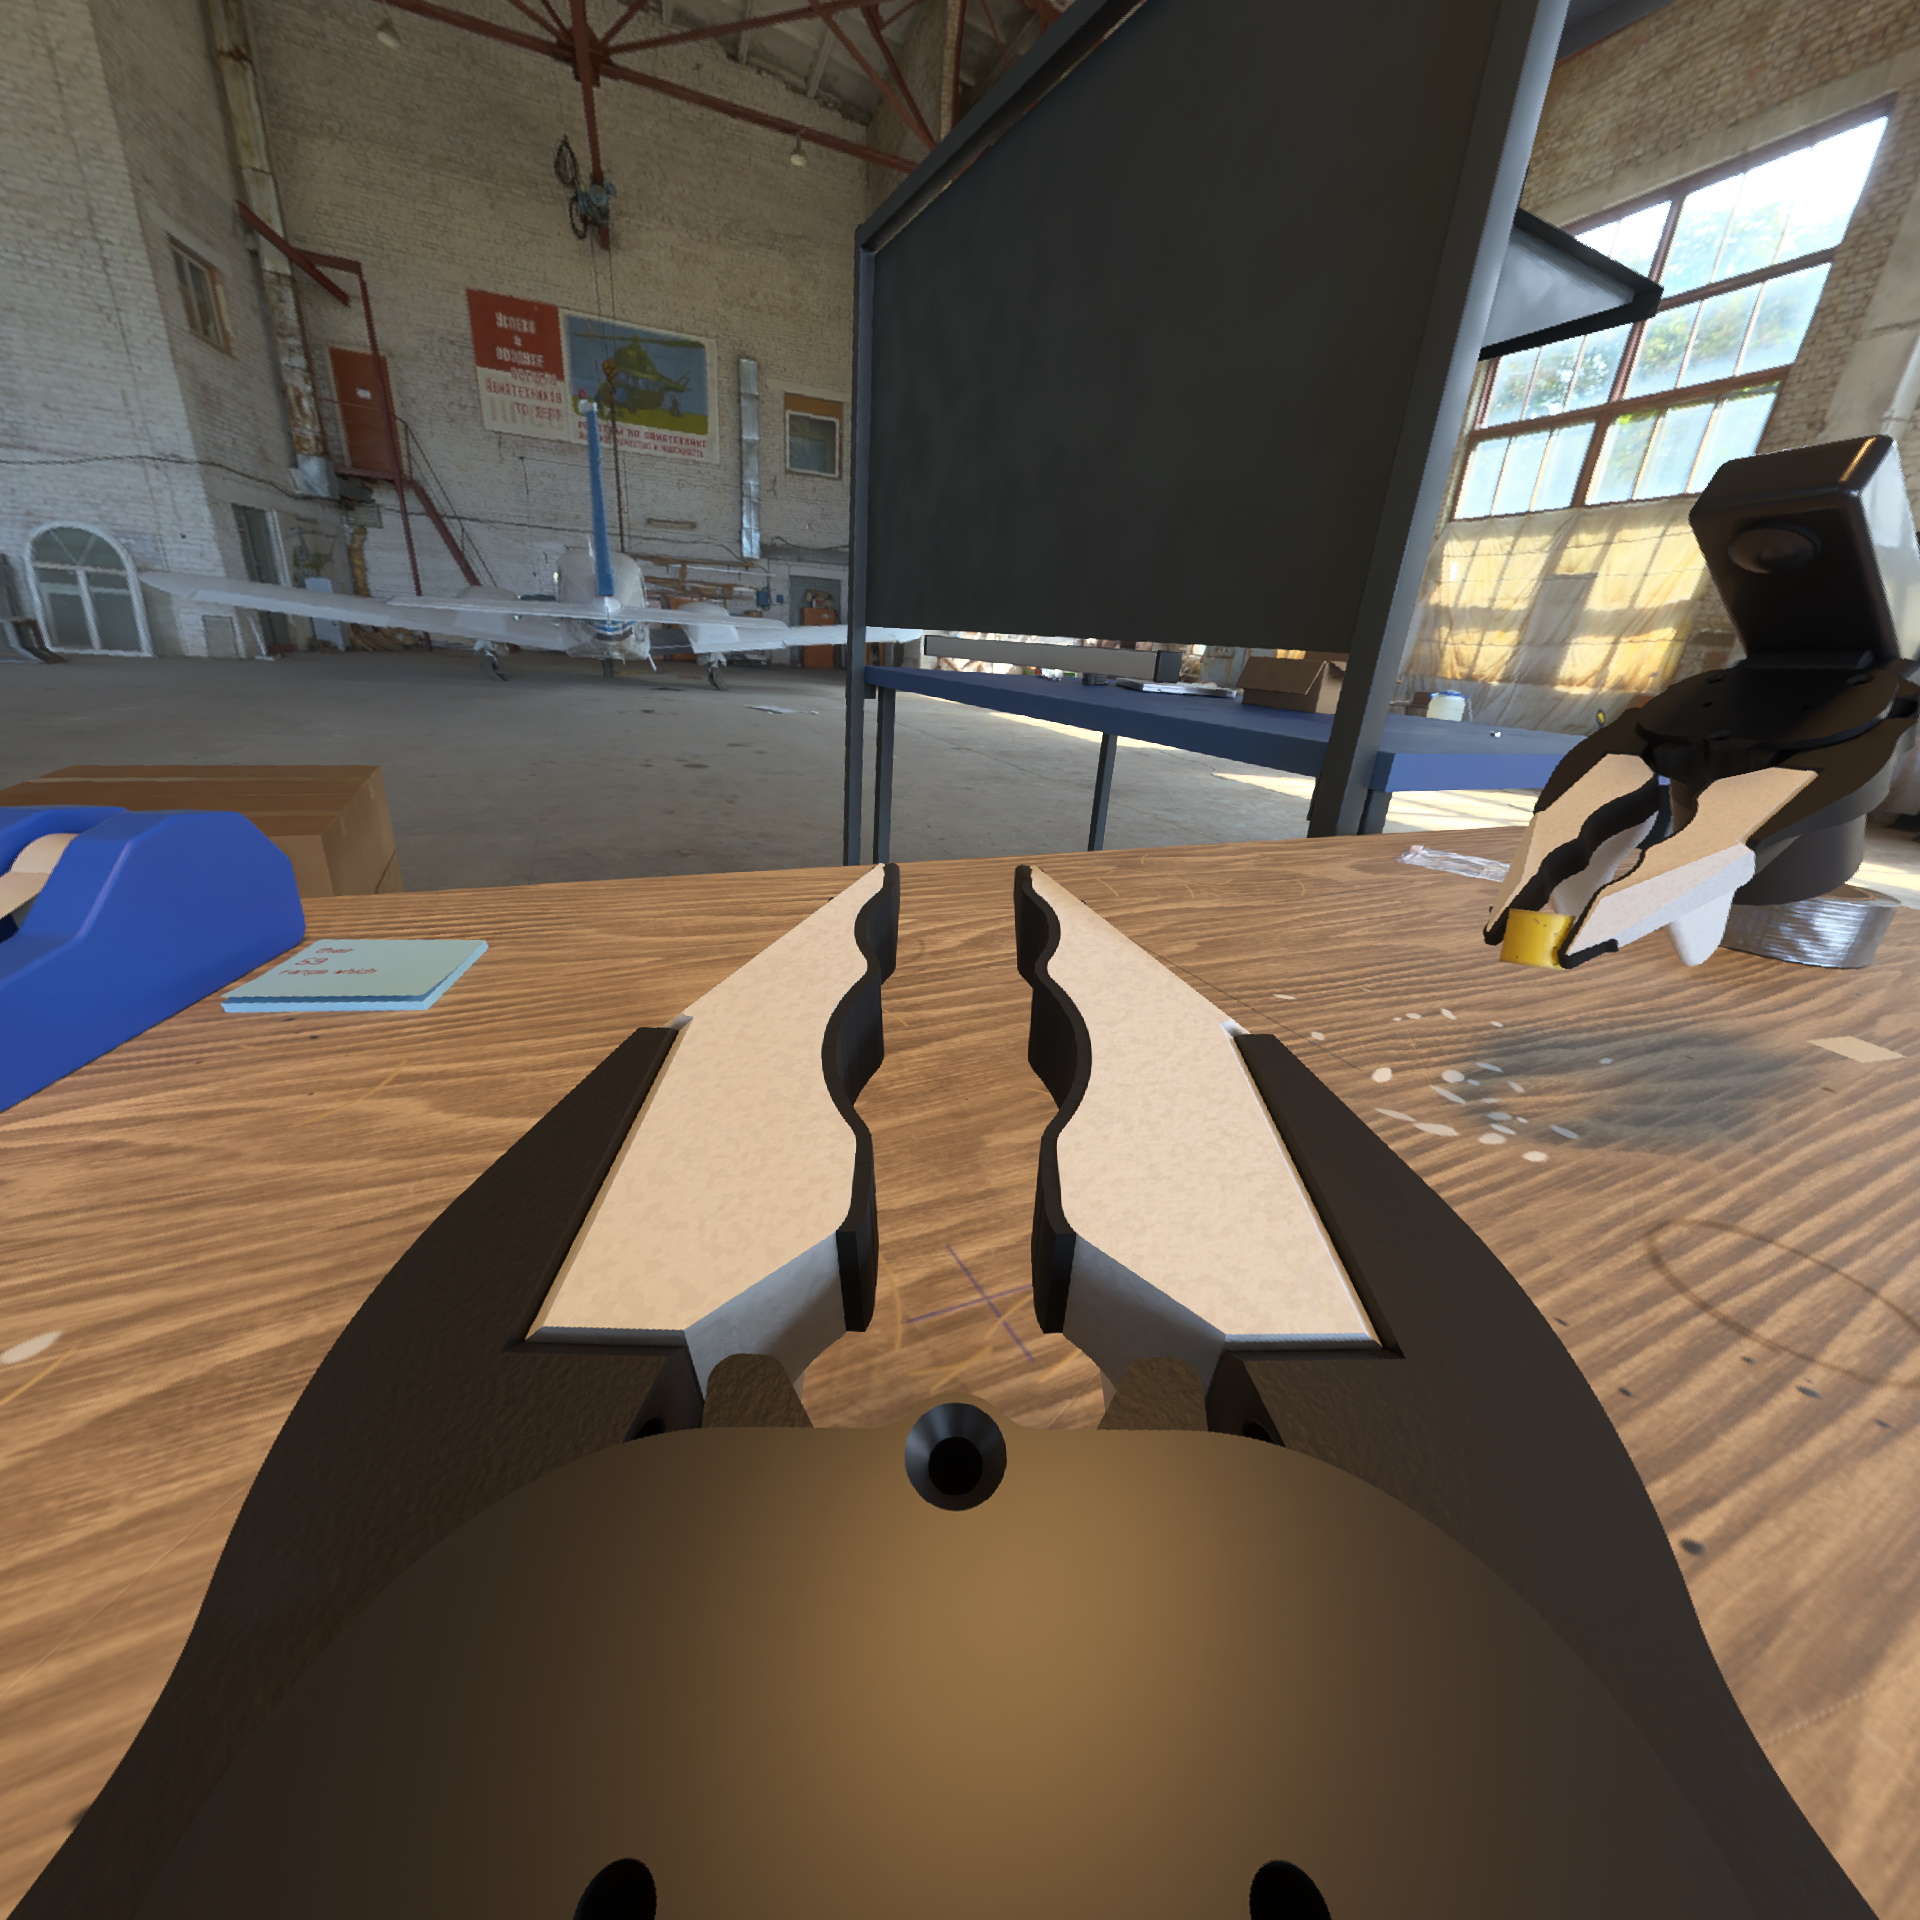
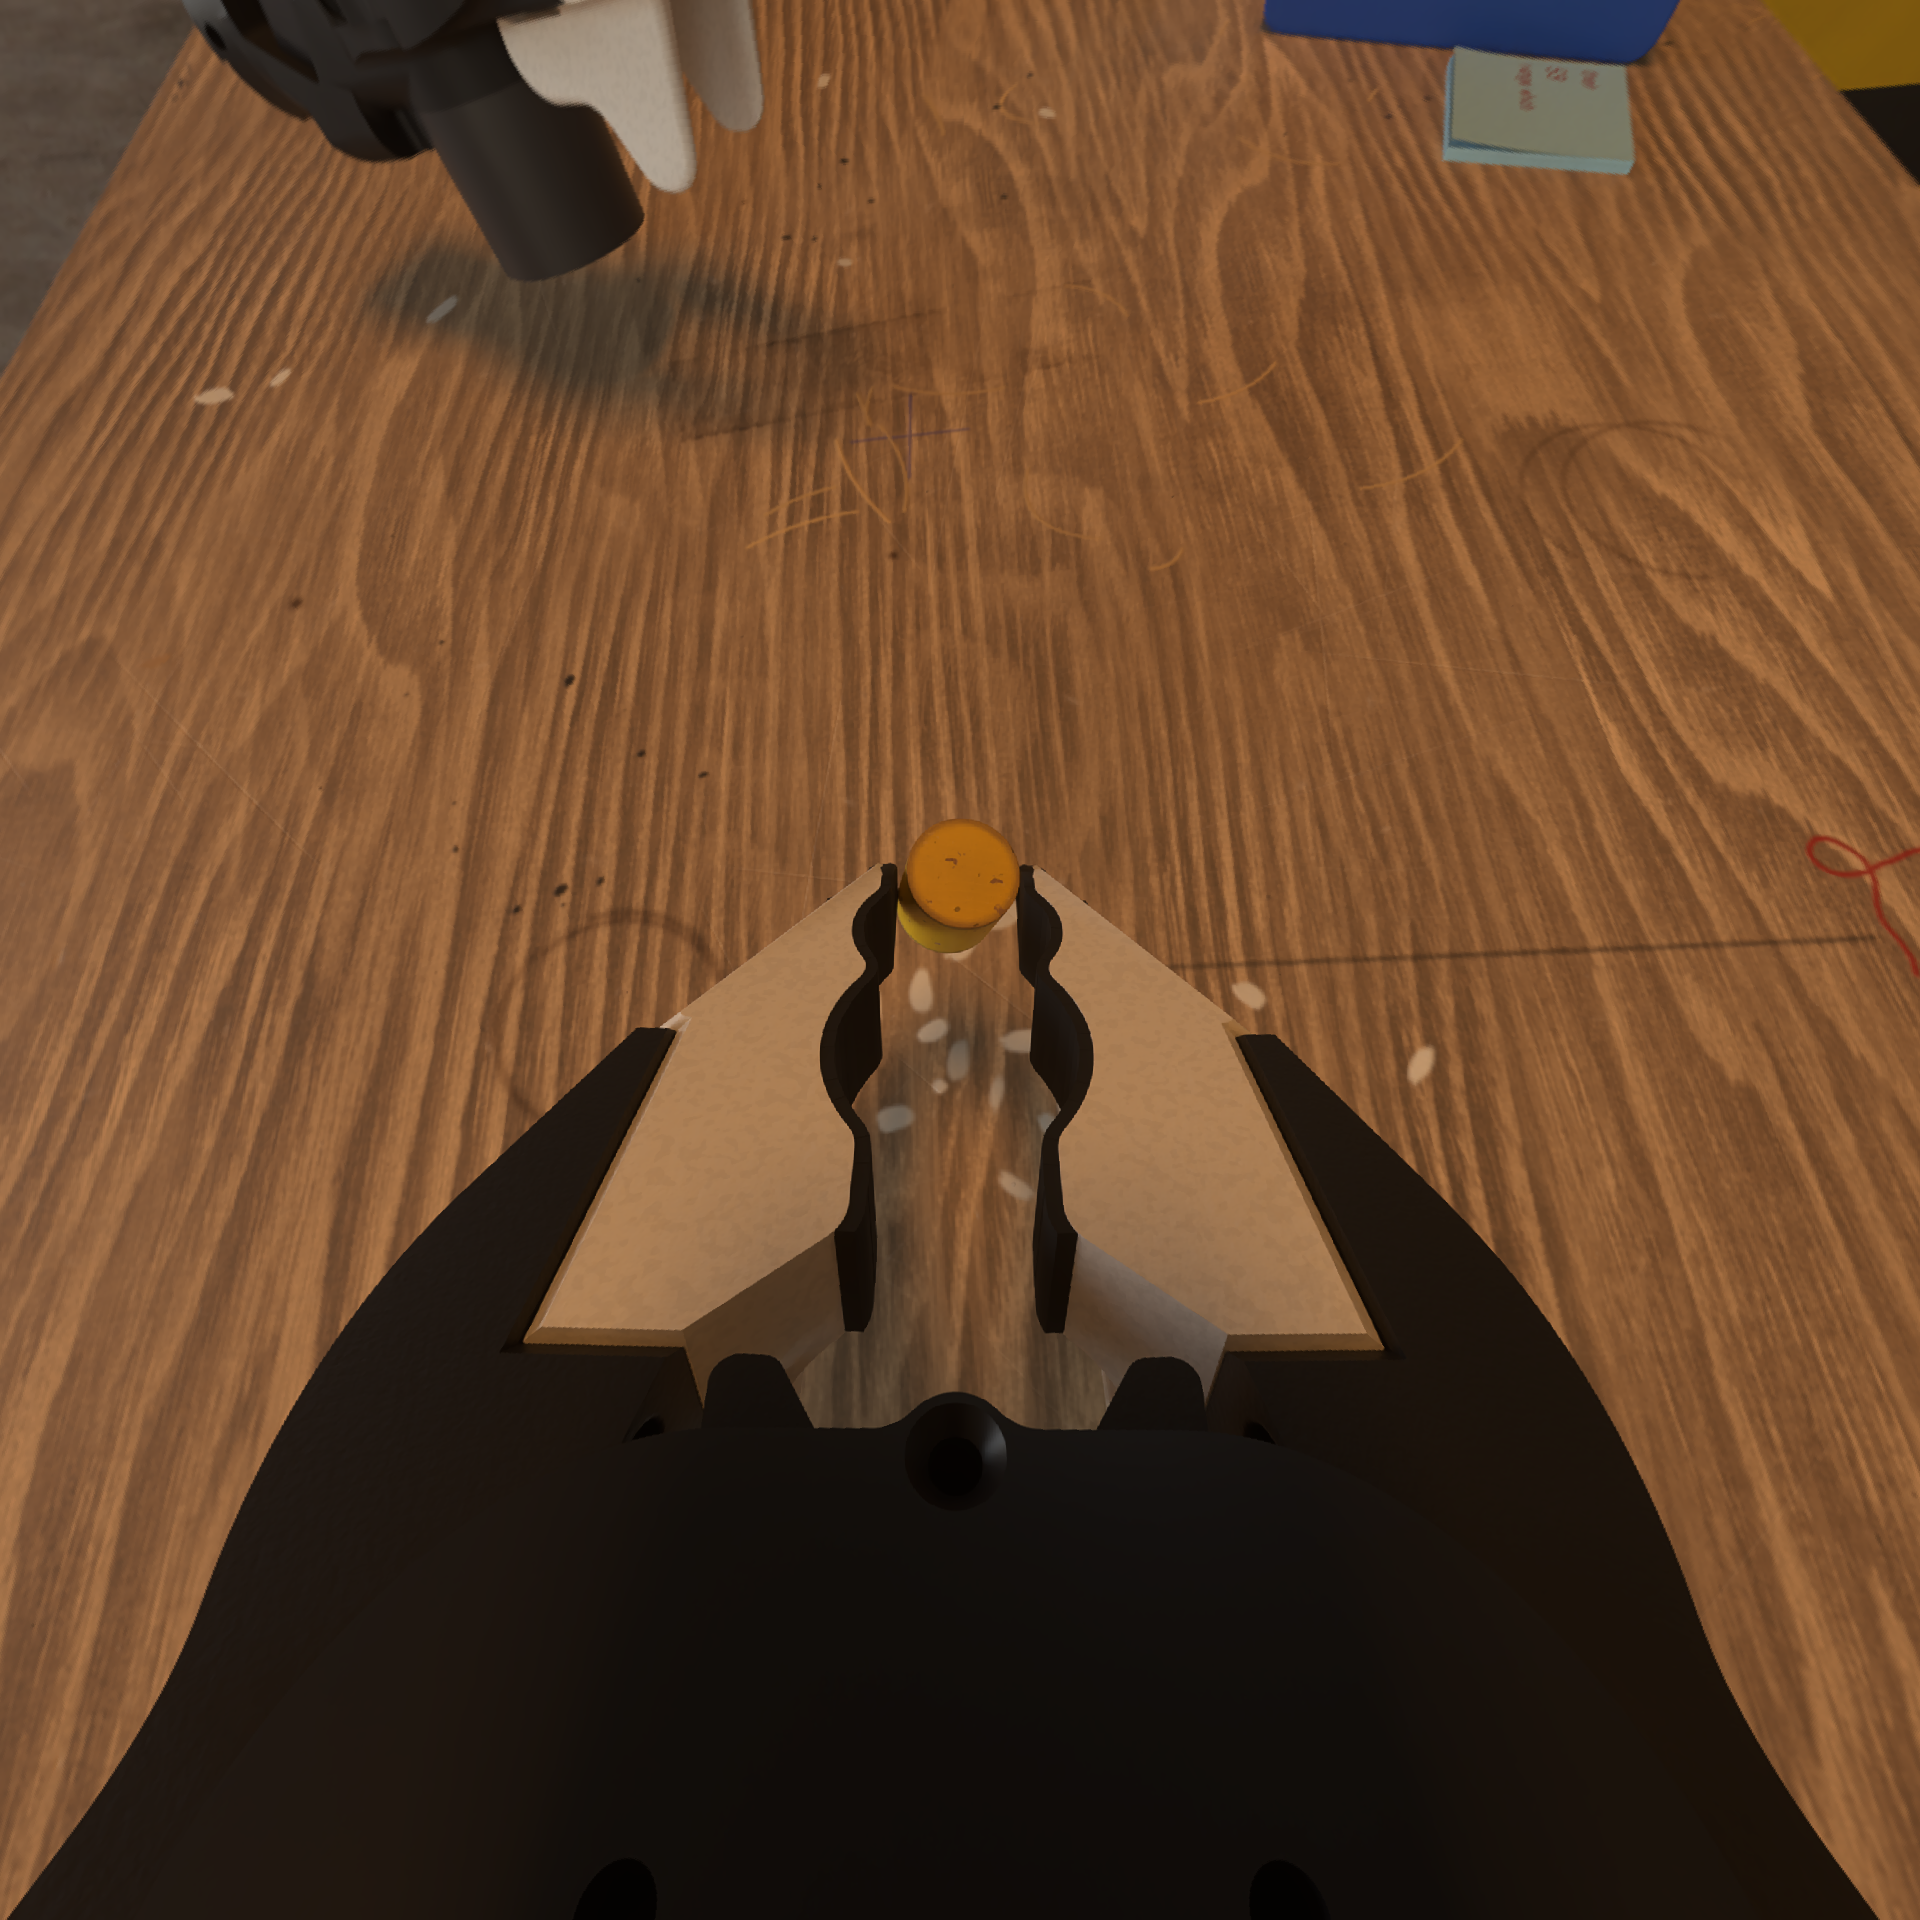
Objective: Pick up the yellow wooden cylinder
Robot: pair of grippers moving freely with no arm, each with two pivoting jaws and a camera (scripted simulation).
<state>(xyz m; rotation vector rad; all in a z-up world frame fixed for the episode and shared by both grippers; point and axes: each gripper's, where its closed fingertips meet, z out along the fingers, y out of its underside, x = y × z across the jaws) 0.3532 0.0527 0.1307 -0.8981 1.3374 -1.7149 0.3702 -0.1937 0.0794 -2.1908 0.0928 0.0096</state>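
Yellow wooden cylinder pinched at the very tips of the right gripper

The right gripper (image 2: 957, 896) grasps the yellow wooden cylinder (image 2: 958, 883) upright, its long axis vertical, with only the fingertips bearing on its sides just over the table (image 2: 1351, 644). The left gripper (image 1: 956, 883) hangs well apart, released and empty. I judge a straight vertical lift suits; the shallow hold could slip.

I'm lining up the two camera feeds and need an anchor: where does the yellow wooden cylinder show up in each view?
Left wrist view: far right, mid-height, the yellow wooden cylinder sits between the tips of the right gripper, low over the table.
Right wrist view: centre, seen end-on between the fingertips.
Shared landmark: the light blue notepad, at the left in the left wrist view, top right in the right.
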